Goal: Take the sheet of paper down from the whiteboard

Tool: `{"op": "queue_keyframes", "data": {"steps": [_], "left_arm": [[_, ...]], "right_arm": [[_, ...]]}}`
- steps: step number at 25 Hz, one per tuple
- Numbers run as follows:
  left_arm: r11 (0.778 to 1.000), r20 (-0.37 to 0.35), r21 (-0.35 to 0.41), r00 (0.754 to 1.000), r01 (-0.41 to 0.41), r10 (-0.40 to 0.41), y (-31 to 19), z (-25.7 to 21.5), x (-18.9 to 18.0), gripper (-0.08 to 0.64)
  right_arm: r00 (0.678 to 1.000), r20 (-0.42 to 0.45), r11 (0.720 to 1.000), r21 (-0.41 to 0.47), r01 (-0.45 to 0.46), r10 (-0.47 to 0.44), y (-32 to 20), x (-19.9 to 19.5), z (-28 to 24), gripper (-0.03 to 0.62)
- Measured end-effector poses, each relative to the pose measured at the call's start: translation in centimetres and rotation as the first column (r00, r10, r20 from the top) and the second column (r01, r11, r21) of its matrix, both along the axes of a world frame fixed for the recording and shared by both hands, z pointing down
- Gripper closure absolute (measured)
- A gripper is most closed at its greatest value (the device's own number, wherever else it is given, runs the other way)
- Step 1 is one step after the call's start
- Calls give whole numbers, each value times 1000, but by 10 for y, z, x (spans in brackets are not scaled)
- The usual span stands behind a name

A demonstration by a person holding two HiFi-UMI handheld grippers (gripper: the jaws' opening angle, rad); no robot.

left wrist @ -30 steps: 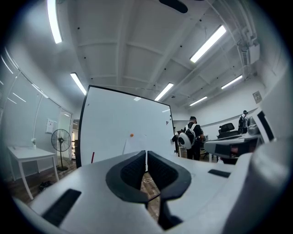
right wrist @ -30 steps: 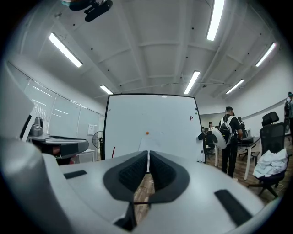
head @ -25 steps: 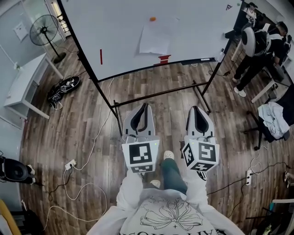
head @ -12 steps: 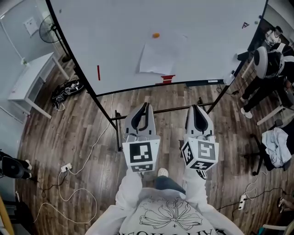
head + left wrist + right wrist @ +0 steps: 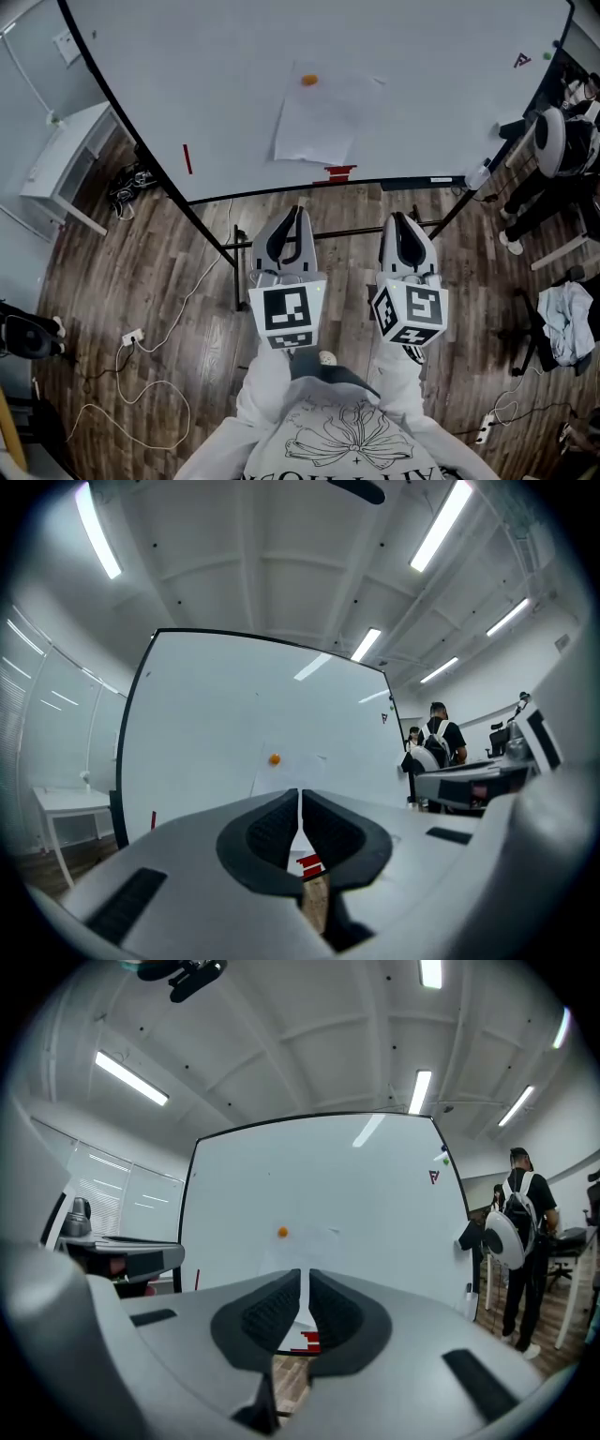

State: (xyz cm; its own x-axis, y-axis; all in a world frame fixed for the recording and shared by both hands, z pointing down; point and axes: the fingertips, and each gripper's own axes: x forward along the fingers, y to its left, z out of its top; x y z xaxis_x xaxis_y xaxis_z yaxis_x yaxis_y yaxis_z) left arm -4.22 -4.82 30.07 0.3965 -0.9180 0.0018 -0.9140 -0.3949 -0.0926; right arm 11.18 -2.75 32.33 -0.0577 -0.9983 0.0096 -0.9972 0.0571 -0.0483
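Note:
A white sheet of paper (image 5: pixel 314 117) hangs on the whiteboard (image 5: pixel 206 84), pinned near its top by an orange magnet (image 5: pixel 308 81). Both grippers point level at the board from a short way off, touching nothing. My left gripper (image 5: pixel 298 212) is shut and empty; in its own view the left gripper (image 5: pixel 300 794) lines up just below the magnet (image 5: pixel 274 758). My right gripper (image 5: pixel 397 217) is beside it. Seen in its own view, the right gripper (image 5: pixel 305 1274) has its jaws opening to a narrow slit, nothing between them, with the magnet (image 5: pixel 283 1232) above.
A red item (image 5: pixel 339 172) sits on the board's tray below the paper, and a red marker (image 5: pixel 187 158) sticks at the left. The board's stand bar (image 5: pixel 328 232) crosses the floor just ahead. People (image 5: pixel 562 141) stand at right, a white desk (image 5: pixel 66 159) at left, cables (image 5: pixel 141 337) on the floor.
The whiteboard and paper have come closer and larger in the head view as both grippers moved toward it together. The grippers keep their side-by-side pose.

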Motion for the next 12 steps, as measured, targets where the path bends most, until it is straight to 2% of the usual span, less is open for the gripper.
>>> {"op": "queue_keyframes", "data": {"steps": [12], "left_arm": [[1000, 9, -1, 1000, 14, -14, -98, 8, 15, 546]], "right_arm": [[1000, -3, 999, -28, 19, -19, -98, 18, 16, 514]]}}
